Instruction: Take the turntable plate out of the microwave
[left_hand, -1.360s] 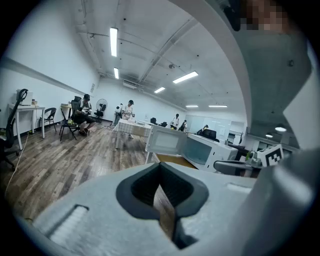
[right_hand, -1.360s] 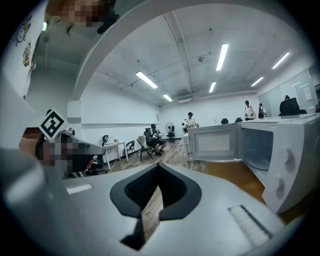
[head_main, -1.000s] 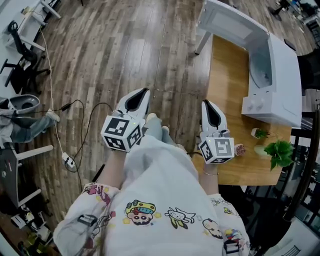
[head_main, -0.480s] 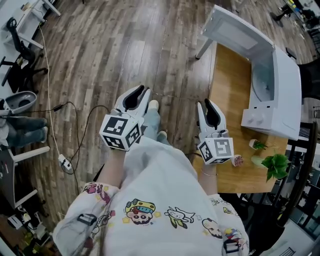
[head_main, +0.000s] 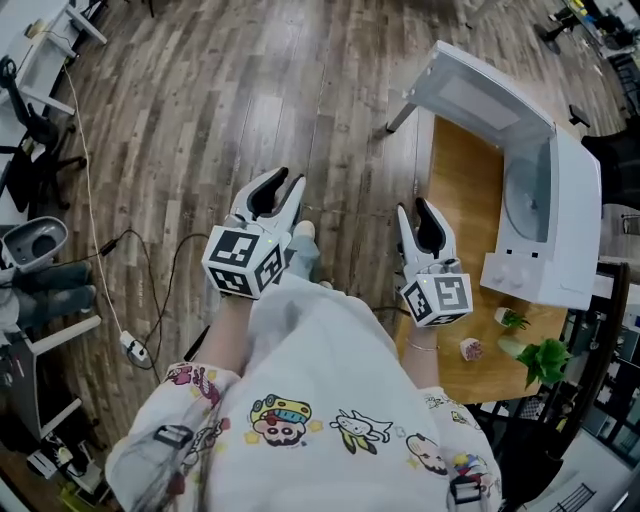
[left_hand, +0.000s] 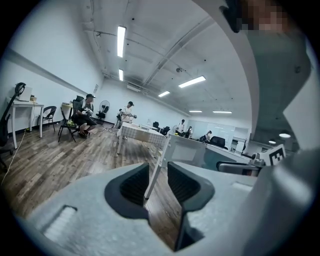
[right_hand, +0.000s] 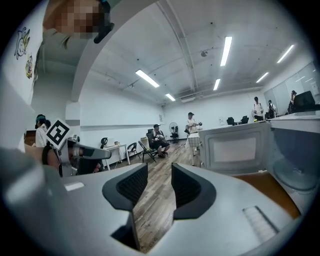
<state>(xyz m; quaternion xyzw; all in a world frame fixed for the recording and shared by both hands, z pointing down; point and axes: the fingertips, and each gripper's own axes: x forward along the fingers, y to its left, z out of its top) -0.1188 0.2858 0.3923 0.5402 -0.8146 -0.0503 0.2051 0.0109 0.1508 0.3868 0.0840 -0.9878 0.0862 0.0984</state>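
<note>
A white microwave (head_main: 555, 215) stands on a wooden table (head_main: 465, 190) at the right, its door (head_main: 478, 90) swung wide open. The round glass turntable plate (head_main: 527, 205) lies inside the cavity. My left gripper (head_main: 287, 180) hangs over the wood floor, left of the table; its jaws are opening with nothing between them. My right gripper (head_main: 413, 207) is at the table's near left edge, short of the microwave, and its jaws are also opening and empty. The right gripper view has the door (right_hand: 235, 150) ahead and the plate (right_hand: 295, 180) at the far right.
A small potted plant (head_main: 545, 360) and a little pink object (head_main: 470, 349) sit on the table's near end. A cable with a plug (head_main: 130, 345) trails on the floor at the left, near a chair (head_main: 30, 240). People sit and stand far across the room (left_hand: 85, 115).
Both grippers went from shut to partly open. The person has stepped toward the table, so the microwave now lies nearer to the right gripper in the head view.
</note>
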